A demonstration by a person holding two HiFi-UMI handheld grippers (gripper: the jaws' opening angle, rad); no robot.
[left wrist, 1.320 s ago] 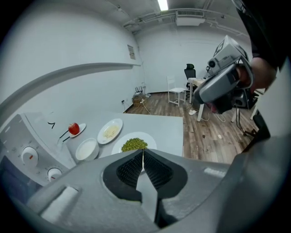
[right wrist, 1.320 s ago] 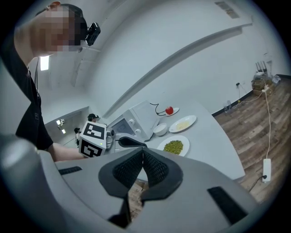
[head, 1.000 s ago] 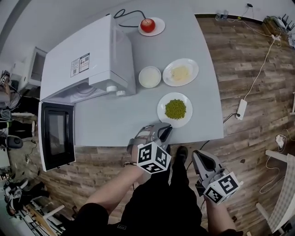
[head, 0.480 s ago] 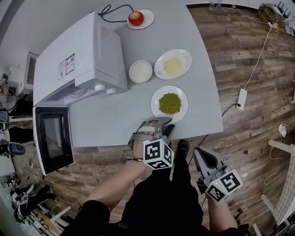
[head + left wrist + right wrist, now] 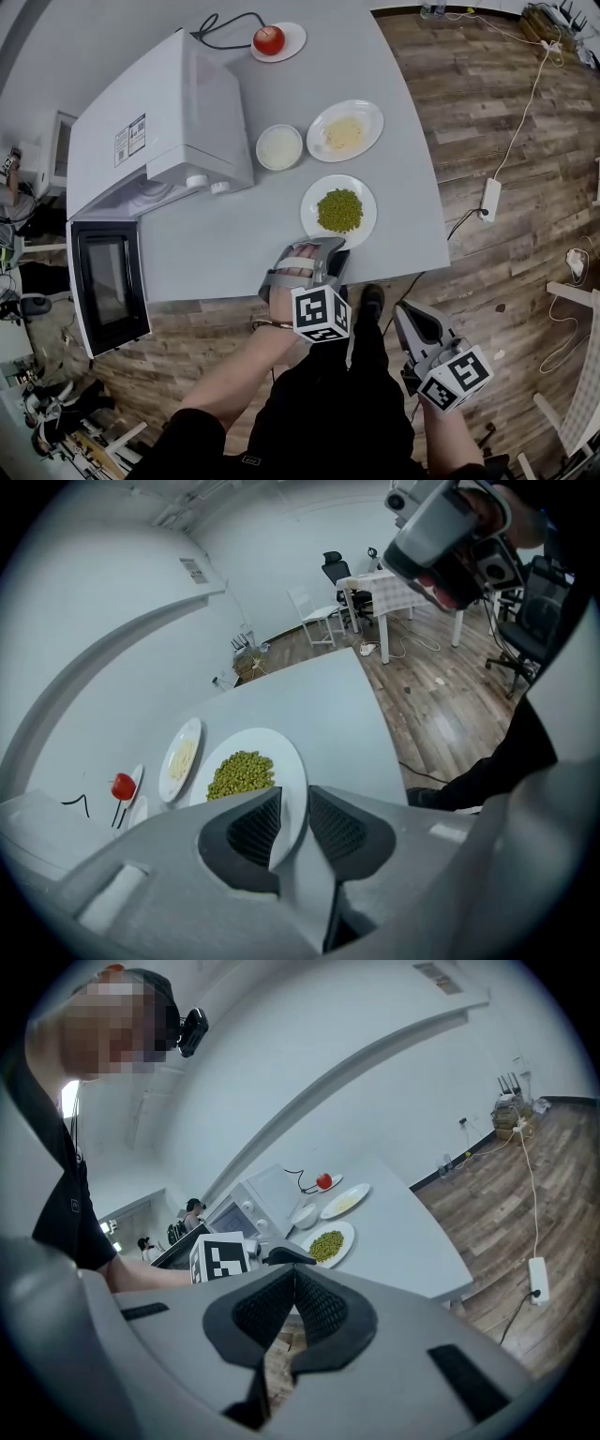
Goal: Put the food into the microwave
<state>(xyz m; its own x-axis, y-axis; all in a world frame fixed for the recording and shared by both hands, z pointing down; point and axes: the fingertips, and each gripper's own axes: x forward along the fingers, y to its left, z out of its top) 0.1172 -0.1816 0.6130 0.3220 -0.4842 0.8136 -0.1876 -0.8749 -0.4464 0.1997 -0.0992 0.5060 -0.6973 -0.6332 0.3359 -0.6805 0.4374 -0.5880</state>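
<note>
plate of peas sits near the desk edge; left gripper, jaws just opened halfway, straddles its six o'clock rim to pinch it. right gripper hangs closed, empty. microwave stands open at nine o'clock.

We see a brown wood-plank floor around the pale grey rectangular table, a white power strip lying on the planks, plain white walls, and a black office chair well beyond.

head view looks steeply down; both gripper views face the same pea plate.
</note>
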